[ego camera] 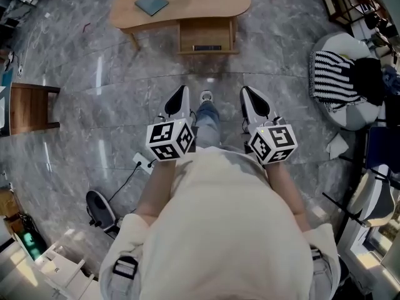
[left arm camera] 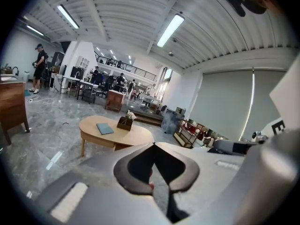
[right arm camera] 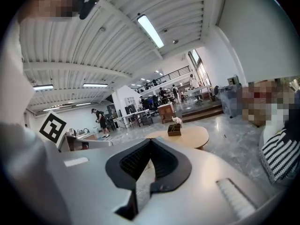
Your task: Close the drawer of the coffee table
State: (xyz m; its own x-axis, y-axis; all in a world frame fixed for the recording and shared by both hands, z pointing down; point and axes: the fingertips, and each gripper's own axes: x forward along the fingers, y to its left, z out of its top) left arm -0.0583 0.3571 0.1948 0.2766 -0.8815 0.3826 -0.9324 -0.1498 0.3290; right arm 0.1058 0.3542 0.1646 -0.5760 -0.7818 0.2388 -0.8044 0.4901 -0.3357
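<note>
- Left gripper (ego camera: 180,92) and right gripper (ego camera: 247,94) are seen shut, empty.
- Drawer (ego camera: 206,35) is seen pulled out of the table (ego camera: 209,2), well ahead.
- Probably stiff, easy-sliding; its front should just be pushed.

Matt wooden coffee table (ego camera: 206,5), glossy marble floor (ego camera: 112,99)

Polished grey marble floor (ego camera: 94,74) runs through a large open hall under a ribbed white ceiling (left arm camera: 117,8) with long strip lights (left arm camera: 170,29) — a railed mezzanine (left arm camera: 124,68) at the far end. Grey blinds (left arm camera: 225,102) cover one side wall; a dark wooden cabinet (ego camera: 28,108) and a striped cushion (ego camera: 331,74) sit at opposite edges of the floor
</note>
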